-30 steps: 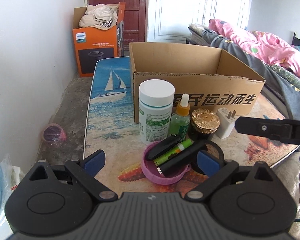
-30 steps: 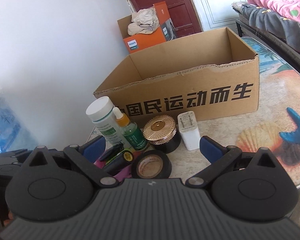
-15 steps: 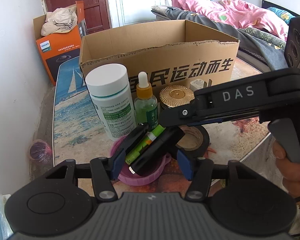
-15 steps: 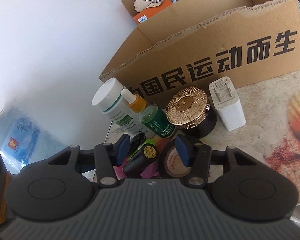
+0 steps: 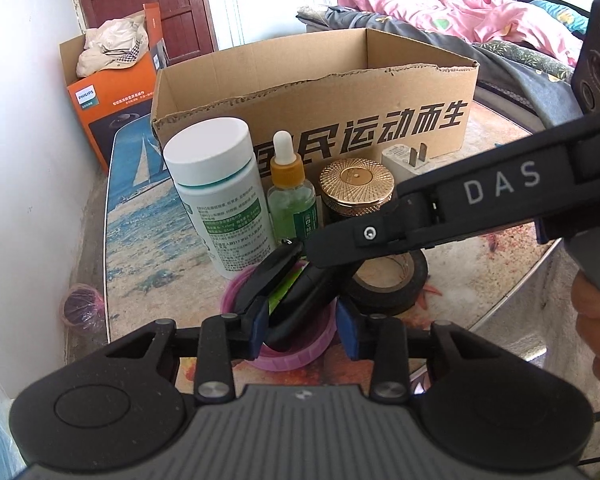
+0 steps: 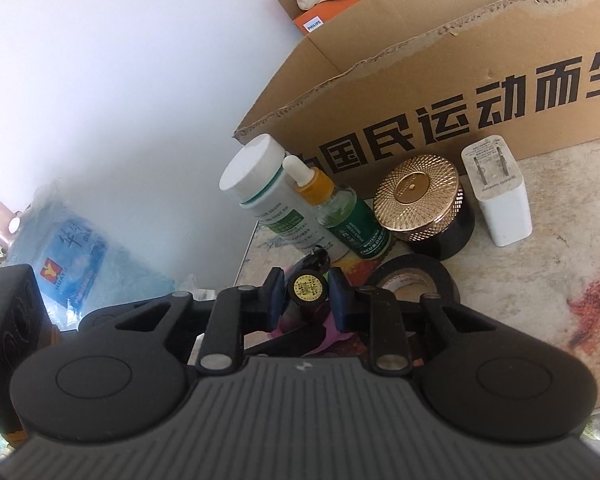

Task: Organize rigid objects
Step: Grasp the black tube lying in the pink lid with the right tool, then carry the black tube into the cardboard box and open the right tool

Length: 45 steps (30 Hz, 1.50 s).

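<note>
Bedroom with a bed (image 5: 440,4) at 1 o'clock and an orange box (image 5: 112,108) at 11 o'clock on the floor, as the left wrist view shows it. Nearer stands a low table (image 5: 148,248) with a sea picture on its top. On it an open cardboard box (image 5: 320,92) sits at 12 o'clock. In front of the box stand in a row a white bottle (image 5: 220,200), a dropper (image 5: 292,200), a gold-lidded jar (image 5: 356,184) and a charger (image 5: 404,158). A roll of tape (image 5: 396,280) lies flat at 6 o'clock from the jar.

Just beside the tape, at its 9 o'clock, is a purple dish (image 5: 300,356). In it lie a black tube (image 5: 304,300), a green stick (image 5: 282,294) and a black clip (image 5: 268,276), all leaning toward 1 o'clock.

The left gripper (image 5: 303,326) is low over the dish and its jaws have just been closing. One pad is against the clip, the other is at the dish's rim on the tape side, and the tube is between them. Whether the pads press on anything I cannot tell.

The right gripper (image 6: 307,294), held by a hand (image 5: 596,320), comes in from 3 o'clock. Its jaws have also just been closing, and in its own view the pads pinch the upper end of the tube, the end with the gold sticker.
</note>
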Available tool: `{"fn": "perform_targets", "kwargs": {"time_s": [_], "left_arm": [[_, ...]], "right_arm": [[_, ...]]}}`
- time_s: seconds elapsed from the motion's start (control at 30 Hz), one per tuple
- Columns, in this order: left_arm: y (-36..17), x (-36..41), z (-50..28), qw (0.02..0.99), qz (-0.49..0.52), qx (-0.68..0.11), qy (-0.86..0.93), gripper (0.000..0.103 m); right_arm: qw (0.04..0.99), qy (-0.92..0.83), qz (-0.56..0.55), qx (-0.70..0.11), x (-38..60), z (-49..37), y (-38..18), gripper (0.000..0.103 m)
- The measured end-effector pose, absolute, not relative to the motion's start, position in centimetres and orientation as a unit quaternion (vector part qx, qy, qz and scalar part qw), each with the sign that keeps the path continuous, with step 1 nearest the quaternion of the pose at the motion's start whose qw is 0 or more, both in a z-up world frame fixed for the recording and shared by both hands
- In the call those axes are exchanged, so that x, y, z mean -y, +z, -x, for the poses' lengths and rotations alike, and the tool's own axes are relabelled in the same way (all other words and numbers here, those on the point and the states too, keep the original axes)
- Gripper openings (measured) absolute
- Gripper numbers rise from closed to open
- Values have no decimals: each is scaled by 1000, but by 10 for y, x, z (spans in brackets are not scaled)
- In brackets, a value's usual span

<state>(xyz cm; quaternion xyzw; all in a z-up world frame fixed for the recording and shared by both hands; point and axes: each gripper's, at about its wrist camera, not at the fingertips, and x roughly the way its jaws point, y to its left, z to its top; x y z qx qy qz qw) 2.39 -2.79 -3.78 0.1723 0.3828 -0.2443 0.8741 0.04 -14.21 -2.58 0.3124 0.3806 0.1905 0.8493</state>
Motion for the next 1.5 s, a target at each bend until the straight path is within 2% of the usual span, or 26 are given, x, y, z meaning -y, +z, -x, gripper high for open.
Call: {"fn": "perform_targets", "kwargs": {"time_s": [0.1,0.23,0.57,0.7,0.87,1.07,1.23,1.5], "left_arm": [[-37,29,-23,876,-175,-377,-244,37],[-36,28,-21,881,-180,-367,-238,29],[-23,22,-18,896,-170,-343,-224,24],[4,19,-9,907,-166,-321,-216,23],[57,16,-14,925,-142,-277,-217,23],[113,25,-71,933,-98,-257,-232,23],[106,44,-152,916,-72,-316,-235,23],[42,56,-228,878,-80,-421,-212,23]], "right_arm": [[850,203,-312,-372,139,1,-20,23],[849,212,-314,-369,136,-2,-19,24],[867,225,-273,-352,115,-7,-1,24],[872,244,-263,-332,115,-4,25,24],[890,275,-235,-276,123,-13,84,24],[912,283,-191,-230,140,-60,141,24],[899,263,-189,-294,159,-142,140,24],[827,237,-247,-445,171,-246,74,24]]}}
